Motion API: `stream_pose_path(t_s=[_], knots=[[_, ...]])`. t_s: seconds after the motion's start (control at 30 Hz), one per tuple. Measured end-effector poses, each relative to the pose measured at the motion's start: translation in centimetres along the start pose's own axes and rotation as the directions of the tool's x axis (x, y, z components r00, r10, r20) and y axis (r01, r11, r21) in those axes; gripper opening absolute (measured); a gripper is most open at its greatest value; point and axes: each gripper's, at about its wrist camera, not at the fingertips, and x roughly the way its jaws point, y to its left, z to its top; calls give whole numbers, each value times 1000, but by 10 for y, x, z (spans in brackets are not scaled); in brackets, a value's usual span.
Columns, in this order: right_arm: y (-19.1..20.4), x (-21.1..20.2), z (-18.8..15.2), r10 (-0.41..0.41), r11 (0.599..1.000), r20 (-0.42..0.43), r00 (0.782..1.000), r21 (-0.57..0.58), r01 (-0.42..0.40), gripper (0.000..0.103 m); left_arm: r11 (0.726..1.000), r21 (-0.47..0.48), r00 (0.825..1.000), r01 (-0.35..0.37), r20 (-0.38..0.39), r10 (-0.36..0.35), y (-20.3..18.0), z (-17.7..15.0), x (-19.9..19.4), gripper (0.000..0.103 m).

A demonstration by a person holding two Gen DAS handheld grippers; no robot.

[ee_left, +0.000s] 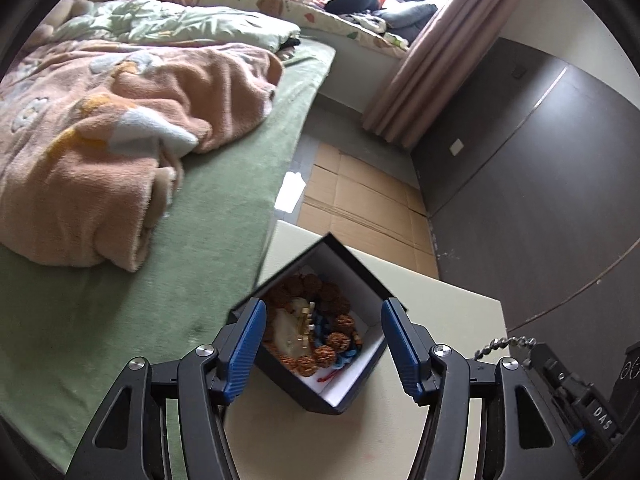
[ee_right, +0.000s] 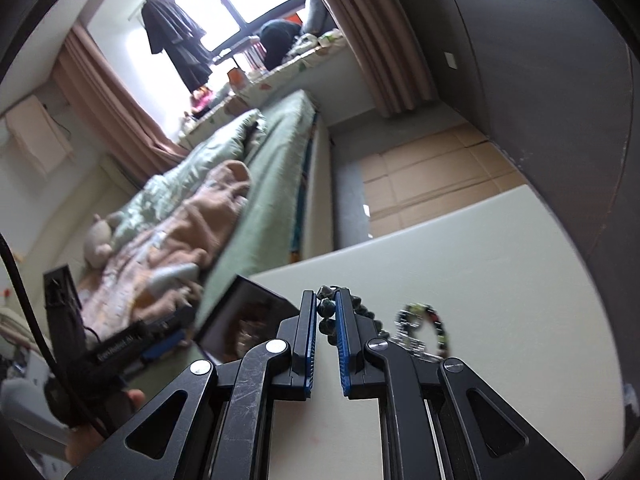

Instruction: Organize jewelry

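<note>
My right tongs (ee_right: 323,312), black-armed with ribbed blue pads, are clamped on a strand of dark green, faceted stone beads (ee_right: 326,307); the pinch takes only a bead or two near the pad tips, and the rest trails off to the right behind the outer finger toward the cream tabletop (ee_right: 500,280). My left tongs (ee_left: 323,350) stand apart with nothing between the pads; they straddle the view of the open black square box with the white lining (ee_left: 352,356) without touching it, as far as I can tell.

Risks, in my judgement: the hold is shallow, so a swing of the hanging length could pull the beads out of the pads; the trailing end may catch the second bracelet of dark and yellow-green beads with silver links (ee_right: 424,330) lying just beside it and drag it along; the box sits at the table's corner near the bed's green sheet (ee_left: 120,340), so a knock from either tool could shift it off.

Orientation: the held strand runs roughly from the pad tips down and rightward, its long axis slanting across the right finger; its far end is hidden. The box lies diamond-wise to my left camera, one corner pointing away toward the bed, already holding brown knobbly seed beads (ee_left: 332,340), blue cord and a pale stone piece.
</note>
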Motion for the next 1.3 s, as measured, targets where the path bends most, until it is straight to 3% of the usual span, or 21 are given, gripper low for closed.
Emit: stream_pose_path(t_s=[0.33,0.9,1.0,1.07,1.2,1.3], knots=[[28,33,7,156,986,-37,987,65,-153,11,998,-56,999,6,33,-4,15,7,-12,61],[65,70,6,153,988,-17,988,43,-152,11,994,-106,998,39,49,-34,29,20,-17,61],[63,80,4,110,993,-48,993,50,-107,12,993,-108,998,44,45,-39,30,21,-16,61],[60,85,2,128,990,-83,988,68,-123,12,993,-109,998,47,46,-42,29,21,-17,61],[54,79,1,131,989,-94,987,79,-124,31,994,-94,998,49,46,-45,24,19,-18,61],[47,70,0,112,991,-86,990,83,-105,33,996,-79,998,47,40,-44,19,16,-18,61]])
